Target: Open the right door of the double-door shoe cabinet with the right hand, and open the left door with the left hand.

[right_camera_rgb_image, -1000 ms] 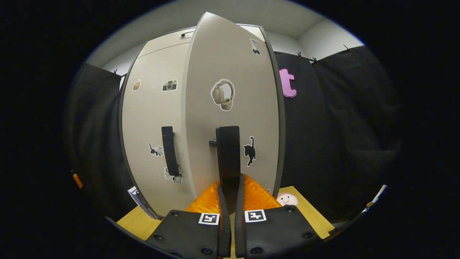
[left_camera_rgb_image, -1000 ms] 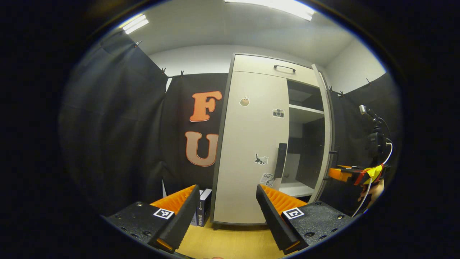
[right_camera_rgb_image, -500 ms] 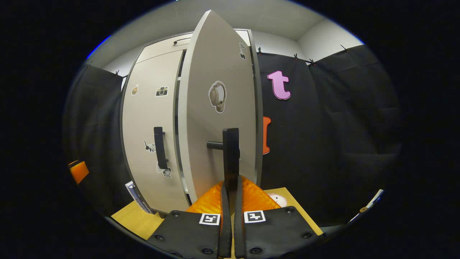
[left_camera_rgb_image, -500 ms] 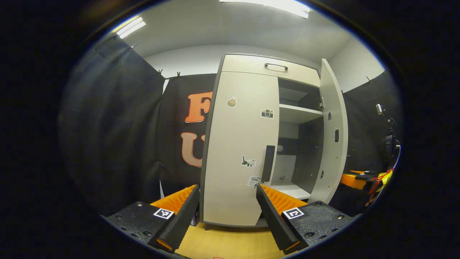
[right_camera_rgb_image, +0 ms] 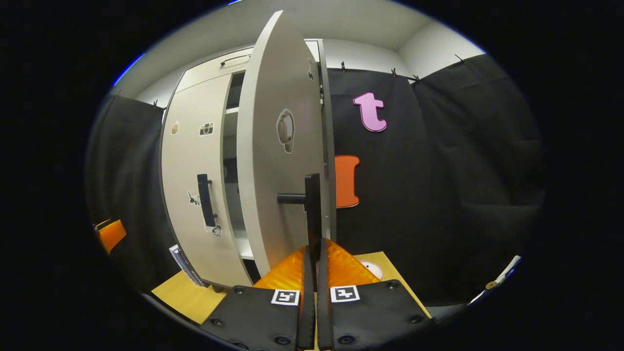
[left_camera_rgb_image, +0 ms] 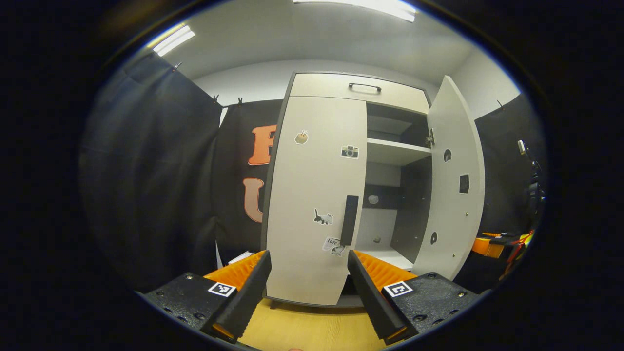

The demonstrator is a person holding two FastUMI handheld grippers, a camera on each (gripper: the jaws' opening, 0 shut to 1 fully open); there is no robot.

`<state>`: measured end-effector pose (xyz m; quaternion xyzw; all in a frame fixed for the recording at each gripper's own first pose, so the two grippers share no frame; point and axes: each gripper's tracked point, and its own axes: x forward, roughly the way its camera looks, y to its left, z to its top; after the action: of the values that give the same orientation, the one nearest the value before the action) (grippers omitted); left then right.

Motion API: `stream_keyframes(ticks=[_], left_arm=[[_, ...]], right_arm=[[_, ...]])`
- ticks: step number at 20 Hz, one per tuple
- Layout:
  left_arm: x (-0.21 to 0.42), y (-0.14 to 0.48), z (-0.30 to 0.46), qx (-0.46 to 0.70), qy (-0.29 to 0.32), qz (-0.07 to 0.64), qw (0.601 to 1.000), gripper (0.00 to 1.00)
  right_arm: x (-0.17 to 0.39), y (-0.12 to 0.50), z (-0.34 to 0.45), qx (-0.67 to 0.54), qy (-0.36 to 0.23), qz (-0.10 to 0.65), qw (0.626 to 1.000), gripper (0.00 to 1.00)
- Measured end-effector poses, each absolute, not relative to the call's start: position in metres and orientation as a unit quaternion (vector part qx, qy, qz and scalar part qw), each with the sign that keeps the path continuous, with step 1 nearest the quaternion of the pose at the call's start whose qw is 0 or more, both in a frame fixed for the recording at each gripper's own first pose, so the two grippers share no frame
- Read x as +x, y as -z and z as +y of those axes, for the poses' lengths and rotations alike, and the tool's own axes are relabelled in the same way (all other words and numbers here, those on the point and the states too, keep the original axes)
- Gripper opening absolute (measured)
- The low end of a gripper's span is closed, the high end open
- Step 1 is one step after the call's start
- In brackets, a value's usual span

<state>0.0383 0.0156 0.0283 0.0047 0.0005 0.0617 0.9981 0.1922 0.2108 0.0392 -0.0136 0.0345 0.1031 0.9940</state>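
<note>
Right gripper view: the right tool [right_camera_rgb_image: 312, 273] is pinching the right door's handle [right_camera_rgb_image: 312, 214], door swung wide; the left tool [left_camera_rgb_image: 304, 287], spread, is facing the shut left door [left_camera_rgb_image: 312, 195].

One shoe cabinet [left_camera_rgb_image: 312, 195], two doors: left door [left_camera_rgb_image: 312, 161], right door [left_camera_rgb_image: 451, 180]. Three handles: two vertical, one top. Four stickers on left door.

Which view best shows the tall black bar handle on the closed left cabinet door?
The left gripper view: the black bar handle faces the camera squarely, just above the open left gripper. The right gripper view shows the handle smaller, off to the side and at an angle.
</note>
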Motion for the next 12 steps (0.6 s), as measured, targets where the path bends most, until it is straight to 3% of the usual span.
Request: stream_keyframes(ticks=[5,6,7,12], left_arm=[[0.041,-0.027,-0.003,0.011,-0.062,0.001,0.998,0.95],[0.042,-0.028,-0.006,0.010,-0.064,0.000,0.998,0.95],[0.044,-0.028,-0.007,0.010,-0.066,-0.001,0.998,0.95],[0.059,-0.031,-0.022,0.012,-0.054,-0.003,0.998,0.95]], right_arm=[[0.189,-0.037,0.190,-0.020,-0.083,0.042,0.995,0.10],[0.187,-0.038,0.183,-0.020,-0.075,0.041,0.996,0.05],[0.188,-0.040,0.177,-0.017,-0.067,0.036,0.997,0.10],[0.180,-0.043,0.170,0.016,-0.068,0.034,0.997,0.10]])
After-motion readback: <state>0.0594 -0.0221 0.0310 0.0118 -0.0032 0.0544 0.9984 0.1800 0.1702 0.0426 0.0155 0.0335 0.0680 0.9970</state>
